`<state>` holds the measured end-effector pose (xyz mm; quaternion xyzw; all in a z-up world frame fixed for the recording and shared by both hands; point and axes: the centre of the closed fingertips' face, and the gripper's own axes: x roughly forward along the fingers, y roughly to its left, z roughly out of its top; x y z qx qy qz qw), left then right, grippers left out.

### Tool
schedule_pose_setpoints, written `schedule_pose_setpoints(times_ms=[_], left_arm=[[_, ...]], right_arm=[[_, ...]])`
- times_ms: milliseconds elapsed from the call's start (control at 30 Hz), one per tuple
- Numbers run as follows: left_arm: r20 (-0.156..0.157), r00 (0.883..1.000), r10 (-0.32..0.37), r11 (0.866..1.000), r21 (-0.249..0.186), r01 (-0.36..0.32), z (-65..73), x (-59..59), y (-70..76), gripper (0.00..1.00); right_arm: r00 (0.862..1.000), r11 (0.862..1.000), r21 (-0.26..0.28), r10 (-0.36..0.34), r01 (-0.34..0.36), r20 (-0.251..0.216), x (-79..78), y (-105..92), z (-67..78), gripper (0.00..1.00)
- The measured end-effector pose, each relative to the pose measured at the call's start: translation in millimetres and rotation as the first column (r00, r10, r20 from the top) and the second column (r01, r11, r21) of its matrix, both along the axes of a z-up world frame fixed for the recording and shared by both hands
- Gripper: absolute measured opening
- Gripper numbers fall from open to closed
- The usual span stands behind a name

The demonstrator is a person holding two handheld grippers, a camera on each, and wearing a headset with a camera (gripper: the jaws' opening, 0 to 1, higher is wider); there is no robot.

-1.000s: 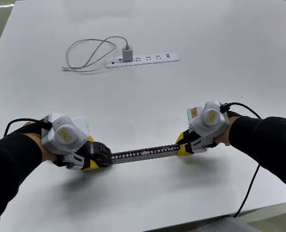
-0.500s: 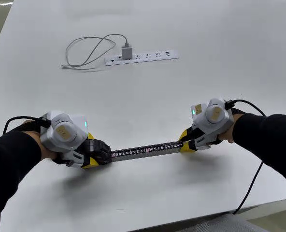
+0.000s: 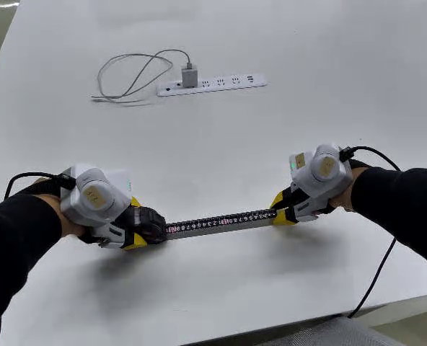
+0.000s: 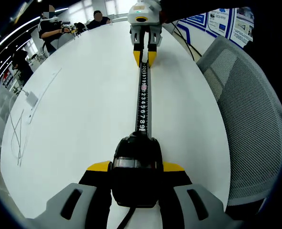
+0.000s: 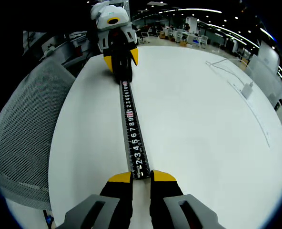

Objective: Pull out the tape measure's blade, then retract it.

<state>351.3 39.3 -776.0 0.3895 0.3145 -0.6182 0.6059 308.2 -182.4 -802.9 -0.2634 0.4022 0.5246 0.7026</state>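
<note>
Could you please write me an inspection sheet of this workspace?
Surface: white table.
Job's things: tape measure case, blade drawn out straight between the grippers.
Clutter: power strip with a charger plugged in and a looped white cable.
Grippers: left gripper shut on the case; right gripper shut on the blade's end.
Cables: a black cable trails from each gripper.
Surroundings: mesh chair beside the table; people seated at its far end.

white table | white power strip lying flat on its far part | white charger plugged in toward strip's left end | grey cable looping loosely left of charger | grey mesh chair beside table edge | people seated at far end
</note>
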Motion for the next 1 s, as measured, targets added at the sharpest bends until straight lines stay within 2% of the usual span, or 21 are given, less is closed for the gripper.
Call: schedule_pose_setpoints(times_ms=[1000], left_arm=[[-0.001, 1.000, 0.000, 1.000, 0.002, 0.000, -1.6, 1.0, 0.6, 0.33]], right_arm=[[1.000, 1.000, 0.005, -0.028, 0.028, -0.002, -0.3, -14.2, -1.2, 0.09]])
